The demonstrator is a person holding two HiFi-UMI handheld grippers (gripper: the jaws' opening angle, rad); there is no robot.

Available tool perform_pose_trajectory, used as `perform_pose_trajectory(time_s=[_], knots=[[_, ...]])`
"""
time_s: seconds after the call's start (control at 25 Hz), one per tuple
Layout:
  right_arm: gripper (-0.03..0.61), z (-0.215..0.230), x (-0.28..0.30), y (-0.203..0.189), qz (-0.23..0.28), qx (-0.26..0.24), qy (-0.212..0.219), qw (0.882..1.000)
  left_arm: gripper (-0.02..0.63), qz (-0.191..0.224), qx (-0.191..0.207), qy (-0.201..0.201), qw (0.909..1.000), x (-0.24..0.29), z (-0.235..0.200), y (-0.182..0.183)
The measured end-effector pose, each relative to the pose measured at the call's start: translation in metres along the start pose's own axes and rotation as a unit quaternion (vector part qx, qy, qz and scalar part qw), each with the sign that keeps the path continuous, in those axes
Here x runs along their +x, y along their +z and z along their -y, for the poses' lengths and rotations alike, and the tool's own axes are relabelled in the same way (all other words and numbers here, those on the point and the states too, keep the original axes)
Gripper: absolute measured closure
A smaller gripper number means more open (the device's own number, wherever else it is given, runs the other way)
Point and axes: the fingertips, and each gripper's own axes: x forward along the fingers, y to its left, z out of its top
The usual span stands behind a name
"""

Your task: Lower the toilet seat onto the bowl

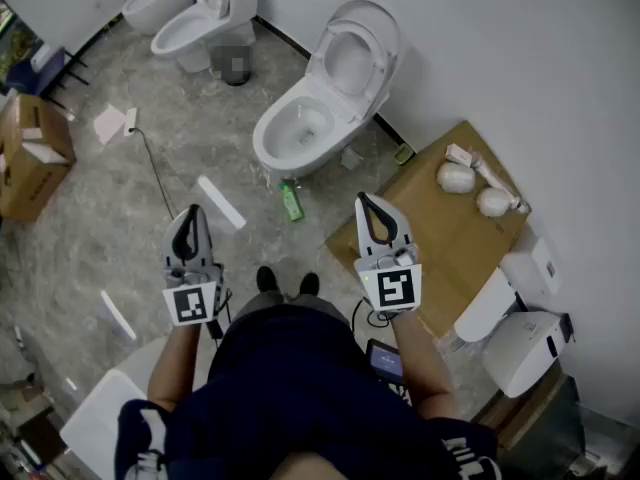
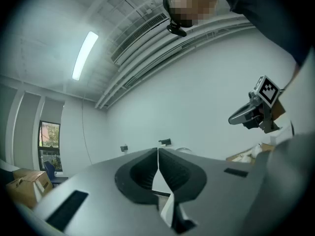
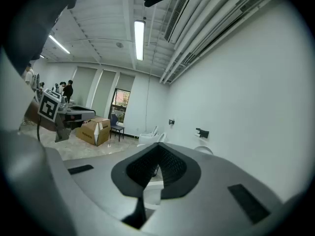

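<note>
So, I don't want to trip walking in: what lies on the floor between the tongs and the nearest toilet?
Head view: a green bottle lies before the toilet; a white strip lies nearer the left tongs.

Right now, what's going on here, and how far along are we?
A person stands facing the white ceramic toilet, with a grey two-jaw gripper in each hand. The left gripper and right gripper are both shut and empty, held short of the toilet and touching nothing. The white oval toilet seat stands upright against the wall, so lowering has not begun. A green plastic bottle lies on the floor by the bowl.
</note>
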Motion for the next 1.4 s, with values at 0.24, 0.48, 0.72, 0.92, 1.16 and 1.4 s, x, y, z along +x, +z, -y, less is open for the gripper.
perform_pose_trajectory(time_s=[0.24, 0.48, 0.72, 0.92, 1.16, 1.4], knots=[[0.56, -0.002, 0.0, -0.001, -0.001, -0.001, 0.001, 1.0, 0.589, 0.0, -0.001, 0.0, 1.0, 0.0, 0.0, 0.0], [0.56, -0.004, -0.002, -0.002, -0.002, -0.006, 0.003, 1.0, 0.589, 0.002, 0.0, 0.0, 1.0, -0.001, 0.001, 0.001], [0.558, -0.003, -0.003, -0.001, 0.006, -0.001, 0.001, 1.0, 0.589, -0.003, 0.002, -0.004, 1.0, -0.001, 0.003, -0.002], [0.558, 0.0, -0.006, -0.005, 0.005, -0.01, -0.003, 1.0, 0.589, -0.001, 0.002, -0.008, 1.0, 0.0, 0.006, -0.002], [0.558, 0.003, -0.014, -0.009, 0.002, -0.009, -0.006, 1.0, 0.588, 0.0, 0.005, -0.026, 0.9997, 0.003, 0.016, 0.001], [0.558, 0.005, -0.025, -0.022, -0.007, -0.008, -0.006, 1.0, 0.542, 0.003, 0.003, -0.048, 0.9988, 0.006, 0.026, 0.004]])
